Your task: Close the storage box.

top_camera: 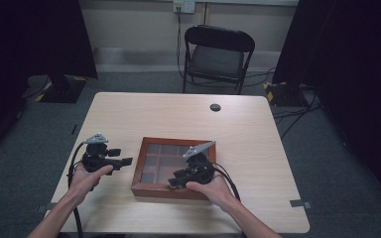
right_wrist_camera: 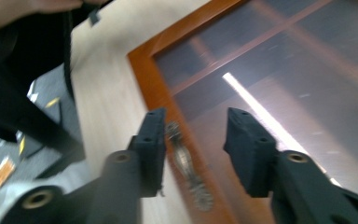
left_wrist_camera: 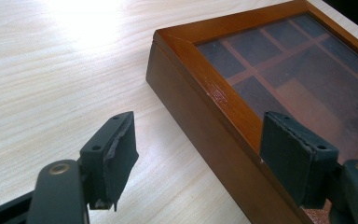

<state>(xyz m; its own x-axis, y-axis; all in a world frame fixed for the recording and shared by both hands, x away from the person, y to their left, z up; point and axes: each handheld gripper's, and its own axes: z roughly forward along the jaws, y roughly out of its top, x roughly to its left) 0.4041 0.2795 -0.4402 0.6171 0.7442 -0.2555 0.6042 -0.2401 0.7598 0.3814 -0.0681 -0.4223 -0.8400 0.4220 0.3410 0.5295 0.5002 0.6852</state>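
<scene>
**Catching the box handle cleanly**

The box (top_camera: 172,167), a shallow wooden case with a glass lid over divided compartments, lies closed near the table's (top_camera: 258,148) front edge, about midway between its left and right edges. A small metal handle (right_wrist_camera: 186,161) sits on the lid's front rim.

The right gripper (right_wrist_camera: 193,144) hangs over that rim, jaws apart and holding nothing, the handle just between them but nearer one jaw. The step in hand looks like gripping the handle to lift the lid. To do it well, centre the jaws on the handle, come down until the pads flank it, then close firmly before raising.

The left gripper (left_wrist_camera: 200,154) waits at the box's left side, jaws open and empty, straddling the lid's near corner. Bracing the base there should stop the box sliding or tipping as the lid rises.
</scene>
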